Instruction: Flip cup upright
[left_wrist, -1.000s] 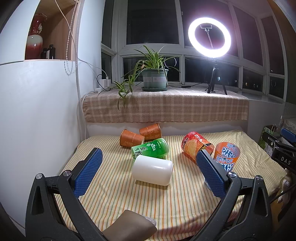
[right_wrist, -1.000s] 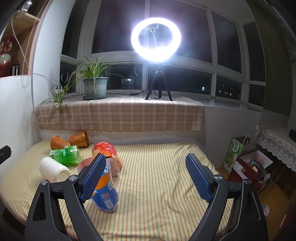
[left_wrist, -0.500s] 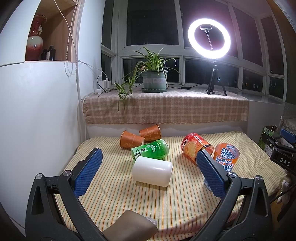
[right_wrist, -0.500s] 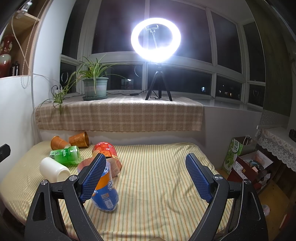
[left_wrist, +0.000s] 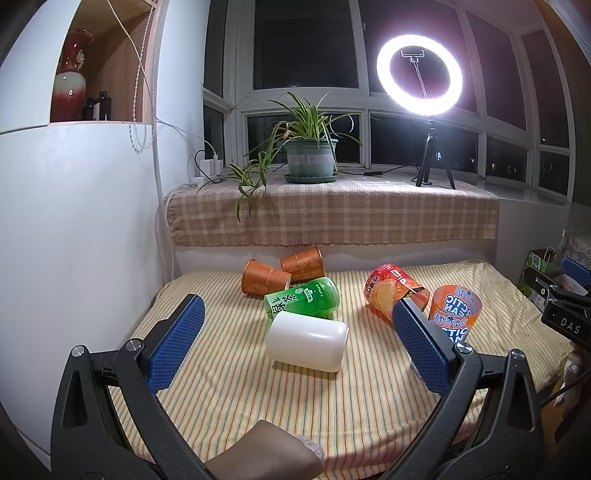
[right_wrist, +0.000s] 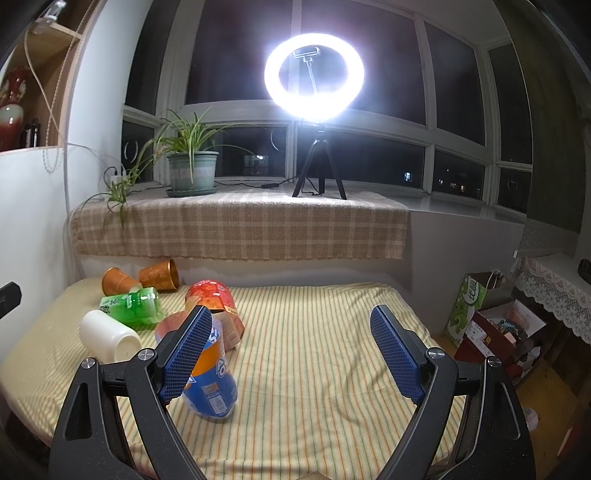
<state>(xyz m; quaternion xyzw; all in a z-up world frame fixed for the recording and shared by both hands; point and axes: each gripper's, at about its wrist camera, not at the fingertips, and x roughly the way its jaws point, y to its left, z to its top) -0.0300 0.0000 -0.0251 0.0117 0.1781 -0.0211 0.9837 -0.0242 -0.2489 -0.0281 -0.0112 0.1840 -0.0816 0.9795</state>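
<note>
- The left gripper (left_wrist: 297, 334) is spread wide and holds nothing, hanging above the near part of the striped cloth (left_wrist: 258, 398).
- The right gripper (right_wrist: 291, 350) is likewise agape and empty; its left pad sits in front of the orange-and-blue cup (right_wrist: 208, 376), which stands upright, so contact cannot be judged.
- The white cup (left_wrist: 307, 341) lies on its side, between the left pads in view, mouth apparently toward the left.
- It looks light, stiff and smooth, likely to roll or slip; pinching across the barrel near the closed end seems safest.
- The green tea cup (left_wrist: 303, 300) lies touching or just behind it and could get nudged.
- Farther back lie two brown paper cups (left_wrist: 282, 271); a red noodle cup (left_wrist: 393, 291) lies to the right.
</note>
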